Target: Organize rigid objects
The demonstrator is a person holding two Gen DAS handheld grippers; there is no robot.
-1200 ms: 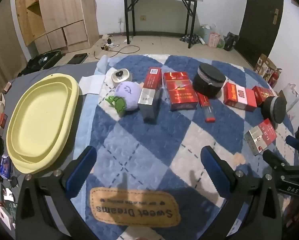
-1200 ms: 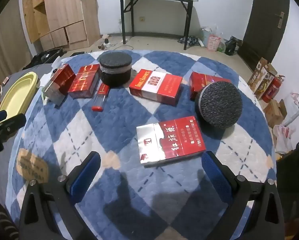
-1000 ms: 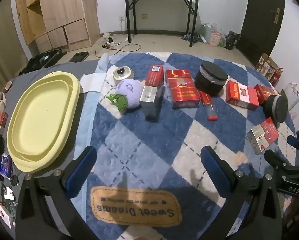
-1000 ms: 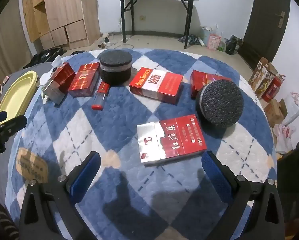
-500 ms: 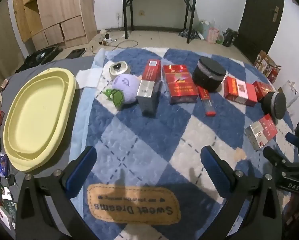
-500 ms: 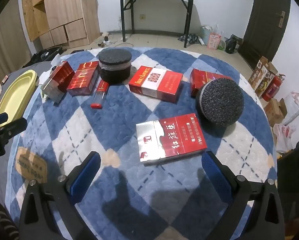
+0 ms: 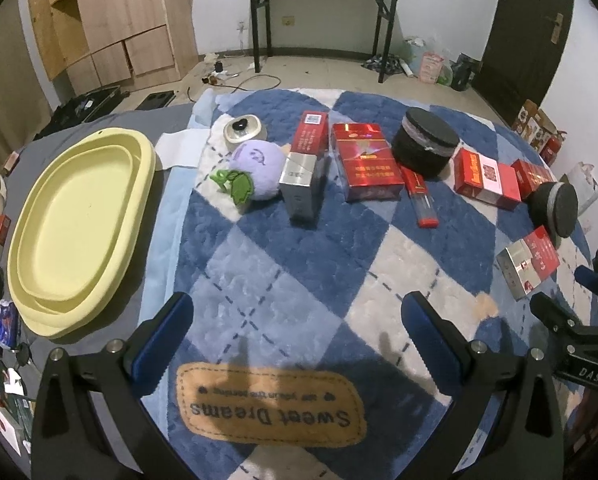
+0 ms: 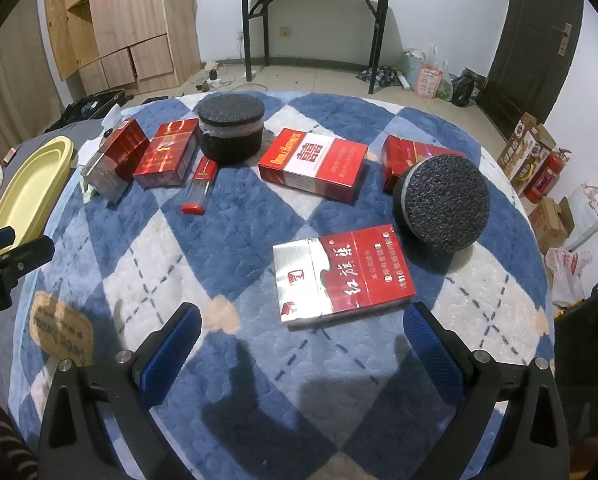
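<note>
Several red cigarette boxes, two black foam discs and a red lighter lie on a blue and white checked blanket. An empty yellow tray sits at the left. My left gripper is open above the blanket's front, nothing between its fingers. My right gripper is open just in front of a red and silver box. A tilted black foam disc leans beside that box. In the left wrist view, a purple plush lies against a standing silver-ended box.
A small round silver lid lies behind the plush. Small clutter sits on the grey surface left of the tray. A black folding table, wooden cabinets and cardboard boxes stand on the floor beyond.
The left wrist view has shifted slightly, with the objects drifting a little in frame. The right gripper has barely moved. Both grippers stay open and nothing was picked up.
</note>
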